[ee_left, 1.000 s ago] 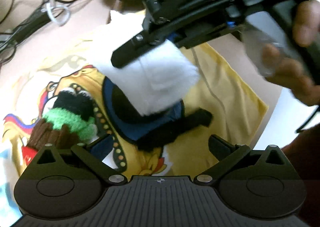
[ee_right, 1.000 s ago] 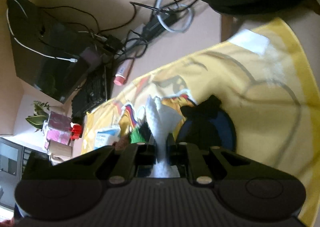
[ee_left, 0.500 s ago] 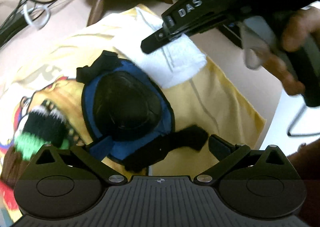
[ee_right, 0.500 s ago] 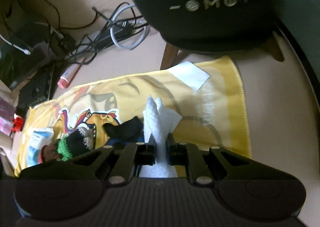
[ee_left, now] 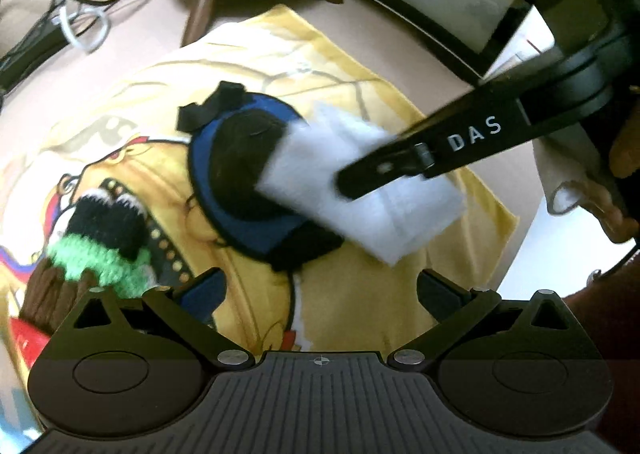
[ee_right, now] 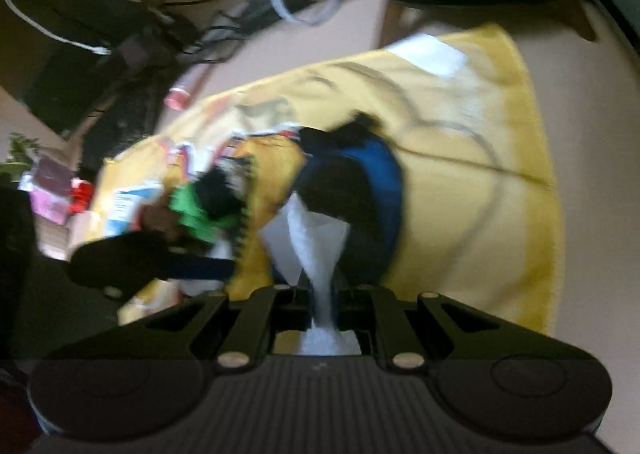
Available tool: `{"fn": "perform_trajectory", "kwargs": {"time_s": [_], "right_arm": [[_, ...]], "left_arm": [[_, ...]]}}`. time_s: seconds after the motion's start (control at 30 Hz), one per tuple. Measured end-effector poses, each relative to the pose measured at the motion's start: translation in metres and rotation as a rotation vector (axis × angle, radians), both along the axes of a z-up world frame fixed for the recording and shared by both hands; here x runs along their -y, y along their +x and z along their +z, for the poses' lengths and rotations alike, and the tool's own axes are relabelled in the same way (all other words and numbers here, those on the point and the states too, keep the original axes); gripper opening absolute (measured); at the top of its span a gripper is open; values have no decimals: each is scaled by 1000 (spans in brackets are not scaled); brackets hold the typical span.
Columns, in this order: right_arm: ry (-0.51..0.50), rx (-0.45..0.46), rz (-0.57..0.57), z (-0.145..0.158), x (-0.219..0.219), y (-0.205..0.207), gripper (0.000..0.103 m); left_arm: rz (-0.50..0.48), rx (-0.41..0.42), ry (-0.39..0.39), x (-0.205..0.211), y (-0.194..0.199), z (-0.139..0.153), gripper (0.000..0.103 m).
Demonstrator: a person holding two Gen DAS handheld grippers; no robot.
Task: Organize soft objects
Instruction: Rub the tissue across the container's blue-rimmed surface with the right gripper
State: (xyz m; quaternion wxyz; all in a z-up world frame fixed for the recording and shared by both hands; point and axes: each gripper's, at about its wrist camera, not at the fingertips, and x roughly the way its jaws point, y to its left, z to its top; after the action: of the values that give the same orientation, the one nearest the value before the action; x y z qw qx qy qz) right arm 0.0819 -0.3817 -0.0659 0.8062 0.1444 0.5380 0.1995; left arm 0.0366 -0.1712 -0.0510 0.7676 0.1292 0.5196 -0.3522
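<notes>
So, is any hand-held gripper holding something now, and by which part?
The right hand-held gripper pinches the white cloth at its bunched edge; the left holds nothing.

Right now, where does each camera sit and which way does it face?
Left wrist: on the open left tool, looking down at the yellow cloth; the right tool and a hand show.
Right wrist: on the right tool, looking down along its shut fingers.
Shared: white cloth, blue-and-black pad, green-and-black knit.
</notes>
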Motion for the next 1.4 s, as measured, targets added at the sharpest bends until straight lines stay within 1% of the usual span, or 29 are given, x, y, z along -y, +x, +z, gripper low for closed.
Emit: {"fn": "perform_trajectory", "kwargs": {"time_s": [0.1,0.17,0.23,0.33,0.4,0.43,0.47,0.53,0.57,0.63,0.7,0.77,0.87,0.93,0.97,1.07,1.3,1.4], "right_arm": [[-99,22,-43,-5,14,-2,11],[-136,51,-67,-2,20,-3,11],[-132,95,-83,5,20,0,11],[-117,196,-93,21,9,10,11],[-112,255,-85,26,-3,23,11],[-115,279,-77,26,-11,30,11],[-133,279,-66,23,-18,39,11],[-166,224,-45,11,-31,53,11],[-144,197,-36,8,-33,55,11],[-56,165,-16,10,-31,51,11],[37,127,-2,14,-24,46,11],[95,78,51,16,-22,41,11],[69,68,138,18,-26,25,11],[16,72,166,15,-28,16,11],[4,69,161,12,-26,15,11],[18,48,119,7,-13,14,11],[-64,52,104,-1,6,15,11],[-42,43,109,-4,12,18,11]], "left_arm": [[17,39,-21,-8,-9,12,103],[30,65,-43,-17,-12,23,103],[68,70,-55,-18,-7,26,103],[115,37,-63,-12,4,19,103],[142,15,-64,-6,11,14,103],[139,8,-65,0,15,10,103],[136,1,-66,6,19,6,103],[121,-14,-71,17,24,-2,103],[109,-22,-74,22,26,-5,103],[86,-25,-81,29,27,-8,103],[83,-26,-88,32,29,-9,103],[91,-30,-89,33,33,-10,103],[109,-25,-80,35,38,-11,103],[114,-27,-80,37,39,-11,103],[116,-25,-76,39,39,-11,103],[121,-14,-56,43,37,-11,103],[146,1,-27,50,30,-12,103],[156,-5,-17,49,23,-8,103]]}}
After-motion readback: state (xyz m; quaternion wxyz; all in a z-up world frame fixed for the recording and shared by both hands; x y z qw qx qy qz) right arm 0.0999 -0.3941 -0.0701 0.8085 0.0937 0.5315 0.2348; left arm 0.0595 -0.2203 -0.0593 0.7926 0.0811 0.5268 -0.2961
